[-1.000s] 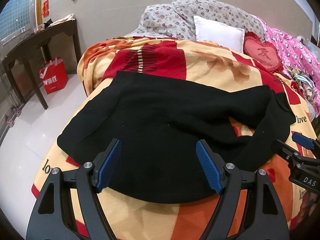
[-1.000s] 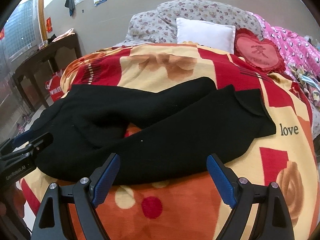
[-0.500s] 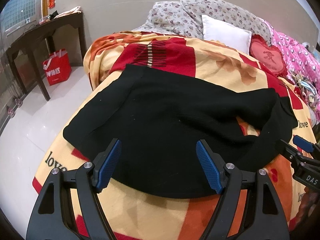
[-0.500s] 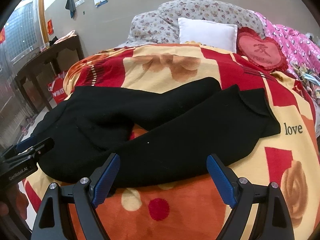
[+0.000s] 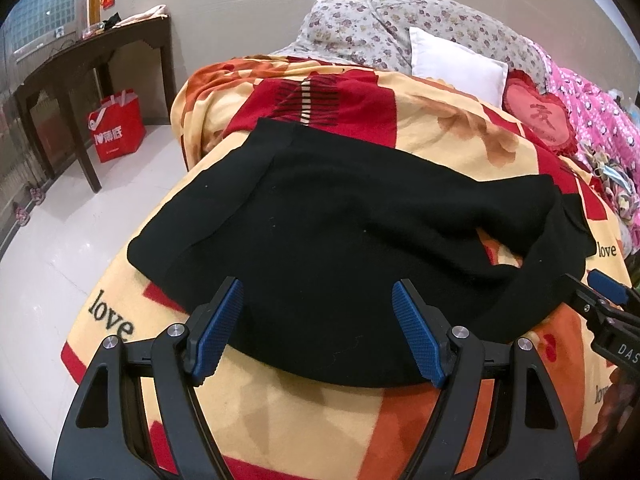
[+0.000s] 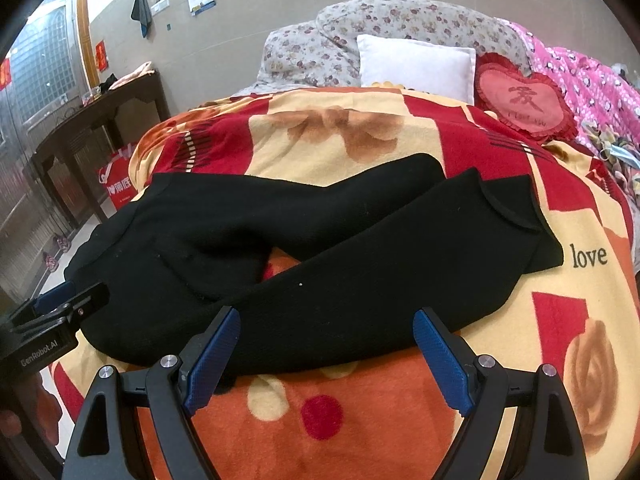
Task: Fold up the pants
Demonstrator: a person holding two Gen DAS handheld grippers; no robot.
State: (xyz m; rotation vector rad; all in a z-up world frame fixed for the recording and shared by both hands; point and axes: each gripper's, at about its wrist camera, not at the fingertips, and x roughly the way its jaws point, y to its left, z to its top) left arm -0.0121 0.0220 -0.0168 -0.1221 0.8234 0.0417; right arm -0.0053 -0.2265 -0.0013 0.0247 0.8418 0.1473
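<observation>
The black pants [image 6: 340,264] are laid lengthwise across the bed [image 6: 400,420], waist left, cuffs right. Both grippers' fingers [image 5: 218,336] [image 6: 440,364] are spread wide, holding nothing.

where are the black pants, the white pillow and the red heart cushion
black pants [image 6: 360,264], right wrist view, on the near leg
white pillow [image 6: 412,66], right wrist view, on its front face
red heart cushion [image 6: 524,98], right wrist view, on the middle of the heart
</observation>
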